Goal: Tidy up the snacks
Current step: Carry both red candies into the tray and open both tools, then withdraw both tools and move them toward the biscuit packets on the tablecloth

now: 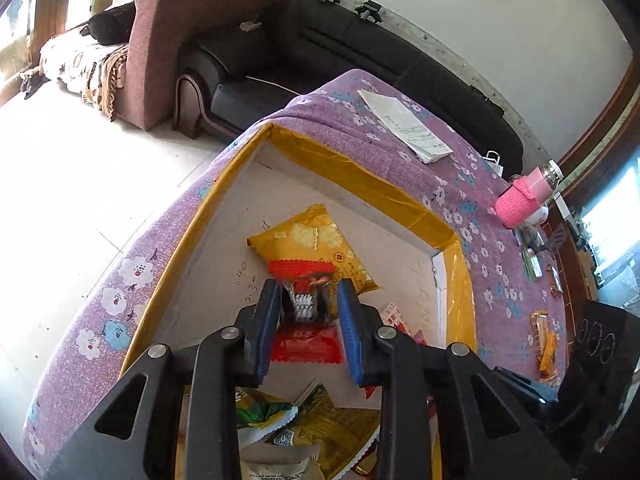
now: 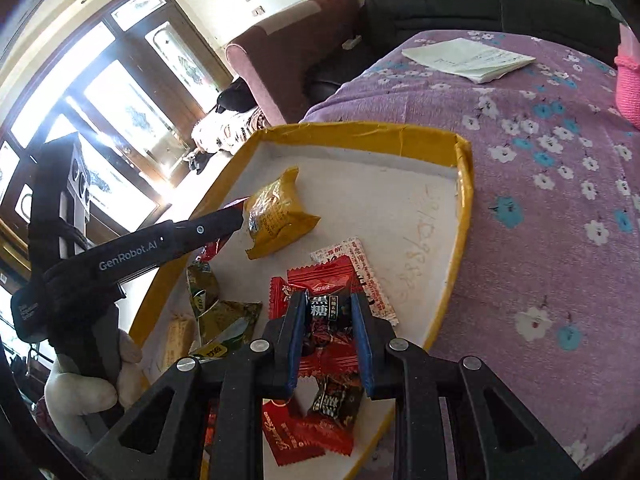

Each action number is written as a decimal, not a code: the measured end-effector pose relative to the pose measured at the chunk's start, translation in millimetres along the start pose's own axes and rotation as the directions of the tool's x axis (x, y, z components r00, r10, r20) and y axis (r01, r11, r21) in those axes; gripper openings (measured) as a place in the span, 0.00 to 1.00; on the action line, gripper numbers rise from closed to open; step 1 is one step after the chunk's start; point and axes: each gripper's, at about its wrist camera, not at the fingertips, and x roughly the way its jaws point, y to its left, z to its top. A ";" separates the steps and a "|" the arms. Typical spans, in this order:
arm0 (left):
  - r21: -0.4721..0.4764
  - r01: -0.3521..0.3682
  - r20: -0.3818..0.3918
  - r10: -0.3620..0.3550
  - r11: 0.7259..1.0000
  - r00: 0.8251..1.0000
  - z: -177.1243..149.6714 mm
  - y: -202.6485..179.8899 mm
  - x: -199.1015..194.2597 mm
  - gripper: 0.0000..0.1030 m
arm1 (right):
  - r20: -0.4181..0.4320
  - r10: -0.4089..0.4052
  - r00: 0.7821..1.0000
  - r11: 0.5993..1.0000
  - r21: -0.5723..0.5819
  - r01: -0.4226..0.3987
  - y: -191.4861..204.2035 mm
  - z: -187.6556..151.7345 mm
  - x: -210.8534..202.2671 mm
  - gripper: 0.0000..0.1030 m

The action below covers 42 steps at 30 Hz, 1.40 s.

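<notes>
A shallow cardboard tray with a yellow-taped rim (image 1: 360, 168) (image 2: 360, 130) lies on the table and holds several snacks. Among them are a yellow packet (image 1: 316, 244) (image 2: 276, 216), red packets (image 1: 306, 344) (image 2: 320, 276) and green packets (image 2: 224, 316). My left gripper (image 1: 308, 300) hovers over the tray, shut on a small dark candy with red ends (image 1: 306, 304). In the right wrist view the left gripper (image 2: 240, 210) reaches in from the left, beside the yellow packet. My right gripper (image 2: 326, 300) is over the tray's near part, shut on a dark brown-sugar candy (image 2: 324, 310).
A purple flowered cloth (image 2: 540, 200) covers the table. A folded paper (image 1: 404, 124) (image 2: 468, 58) lies at its far end. A pink-sleeved bottle (image 1: 520, 200) and several loose snacks (image 1: 544, 340) lie to the tray's right. Sofas (image 1: 360, 48) stand behind. A gloved hand (image 2: 80, 392) holds the left gripper's handle.
</notes>
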 end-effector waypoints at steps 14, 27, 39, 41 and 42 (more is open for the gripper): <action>0.116 -0.072 0.336 0.029 0.991 0.941 -65.7 -70.1 -144.2 0.81 | 0.255 0.021 0.967 0.998 -0.062 -0.005 1.0 -42.1 -135.7 0.43; 0.128 -0.431 0.673 0.241 0.893 0.700 -149.8 -155.1 -219.3 0.83 | 0.595 -0.399 0.697 0.900 0.107 0.424 -93.5 -186.9 -377.4 0.71; 0.224 -0.306 0.533 0.147 0.925 0.834 -159.8 -175.9 -169.8 0.83 | 0.398 -0.431 0.810 0.871 0.419 0.257 -237.1 -201.0 -327.2 0.70; 0.251 -0.254 0.508 0.097 0.934 0.856 -163.2 -178.9 -164.3 0.83 | 0.377 -0.445 0.812 0.853 0.454 0.257 -251.7 -197.3 -321.3 0.64; 0.270 -0.232 0.498 0.070 0.935 0.864 -165.8 -181.8 -161.5 0.83 | 0.366 -0.450 0.815 0.848 0.462 0.260 -257.8 -195.2 -319.8 0.63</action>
